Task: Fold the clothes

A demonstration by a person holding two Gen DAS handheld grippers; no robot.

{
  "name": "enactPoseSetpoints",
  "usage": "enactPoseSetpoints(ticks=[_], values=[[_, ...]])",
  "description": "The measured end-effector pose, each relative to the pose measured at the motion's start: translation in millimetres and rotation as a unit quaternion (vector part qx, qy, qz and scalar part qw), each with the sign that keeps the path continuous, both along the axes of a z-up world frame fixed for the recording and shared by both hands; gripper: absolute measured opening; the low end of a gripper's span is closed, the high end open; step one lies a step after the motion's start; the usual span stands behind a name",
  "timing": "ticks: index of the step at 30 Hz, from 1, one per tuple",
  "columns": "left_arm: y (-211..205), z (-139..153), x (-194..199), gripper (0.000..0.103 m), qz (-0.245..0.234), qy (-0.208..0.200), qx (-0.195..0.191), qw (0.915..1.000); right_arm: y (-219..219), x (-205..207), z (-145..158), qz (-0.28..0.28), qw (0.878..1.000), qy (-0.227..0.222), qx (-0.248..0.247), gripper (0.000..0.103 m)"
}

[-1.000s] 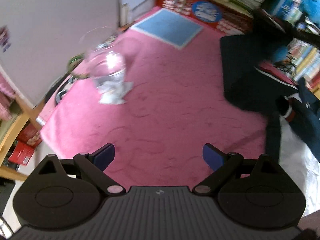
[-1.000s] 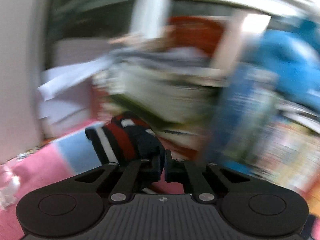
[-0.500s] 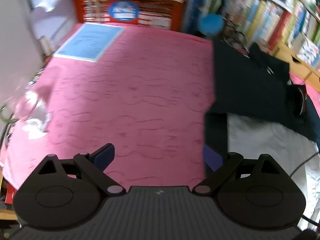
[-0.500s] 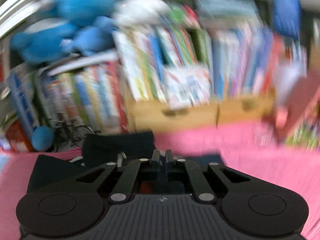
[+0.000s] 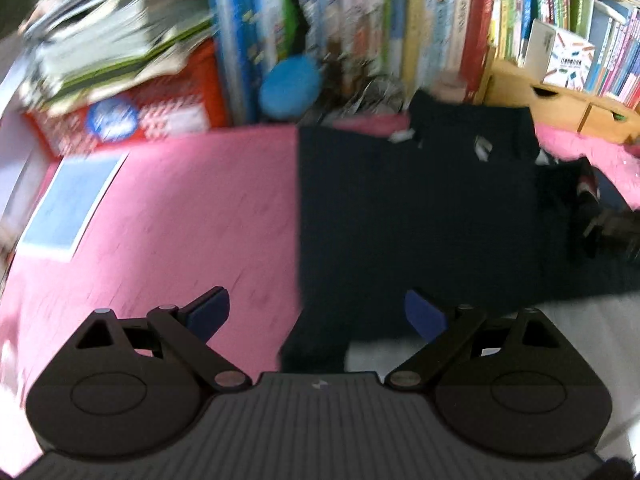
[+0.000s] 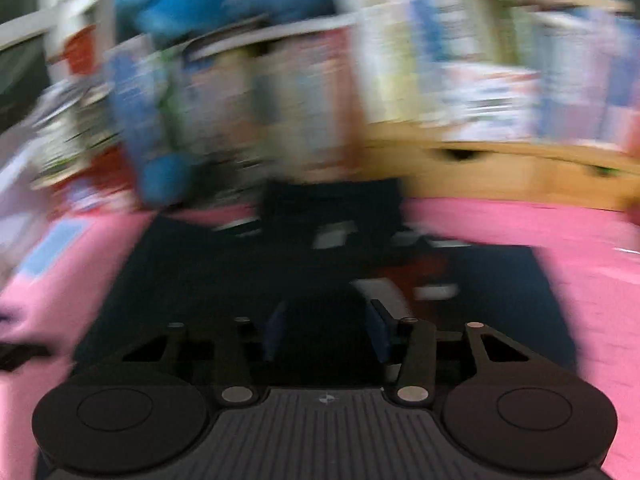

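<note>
The dark garment (image 5: 420, 216) lies spread on the pink table (image 5: 180, 216), a red-striped cuff (image 5: 588, 192) bunched at its right edge and white cloth (image 5: 560, 320) beneath its near hem. The left hand-held gripper (image 5: 316, 312) hovers with jaws apart over the garment's left edge; the right hand-held gripper (image 6: 324, 336) is also parted, above its middle. A pinch could snag the white cloth too. Books (image 5: 440, 40) crowd the garment's far side.
</note>
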State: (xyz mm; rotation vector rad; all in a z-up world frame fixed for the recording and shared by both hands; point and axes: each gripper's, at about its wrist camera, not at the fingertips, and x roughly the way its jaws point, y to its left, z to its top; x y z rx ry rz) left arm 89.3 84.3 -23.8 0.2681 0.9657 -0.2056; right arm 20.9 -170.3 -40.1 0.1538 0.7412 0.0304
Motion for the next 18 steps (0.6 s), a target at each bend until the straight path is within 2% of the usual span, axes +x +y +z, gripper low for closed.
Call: enactPoseSetpoints(ticks=[1, 2, 3, 5, 7, 8, 11, 12, 14, 16, 17, 18], values=[[-5, -7, 6, 0.095, 0.005, -0.001, 0.018, 0.9998, -1, 10, -9, 0.002, 1.000, 0.014, -0.001, 0.035], [-9, -14, 12, 0.094, 0.009, -0.002, 0.035, 0.9993, -12, 20, -18, -0.019, 0.999, 0.033, -0.003, 0.029], [-14, -20, 17, 0.093, 0.014, -0.003, 0.053, 0.9985, -28, 24, -21, -0.052, 0.998, 0.039, 0.000, 0.020], [-23, -34, 29, 0.091, 0.023, -0.004, 0.088, 0.9959, -65, 23, -17, -0.126, 0.991, 0.029, 0.010, 0.015], [-32, -48, 41, 0.091, 0.033, -0.006, 0.123, 0.9919, -102, 15, -4, -0.197, 0.980, 0.005, 0.000, 0.025], [-30, -52, 43, 0.091, 0.039, -0.006, 0.129, 0.9908, -122, 10, -1, -0.232, 0.973, 0.003, 0.003, 0.037], [-20, -45, 44, 0.091, 0.058, -0.014, 0.137, 0.9889, -165, -9, 5, -0.310, 0.951, 0.009, 0.009, 0.040], [-19, -38, 42, 0.088, 0.063, -0.023, 0.138, 0.9882, -166, -15, 9, -0.314, 0.949, 0.002, -0.004, 0.040], [-20, -20, 35, 0.087, 0.054, -0.045, 0.093, 0.9931, -152, -24, 17, -0.290, 0.956, -0.016, -0.039, 0.040], [-28, -7, 27, 0.087, 0.024, -0.055, 0.034, 0.9976, -125, -26, 16, -0.223, 0.973, -0.015, -0.054, 0.040], [-36, -6, 26, 0.087, 0.005, -0.053, 0.017, 0.9984, -111, -27, 16, -0.187, 0.980, -0.013, -0.061, 0.040], [-43, -10, 26, 0.087, -0.007, -0.050, 0.015, 0.9986, -97, -27, 15, -0.151, 0.986, -0.012, -0.068, 0.039]])
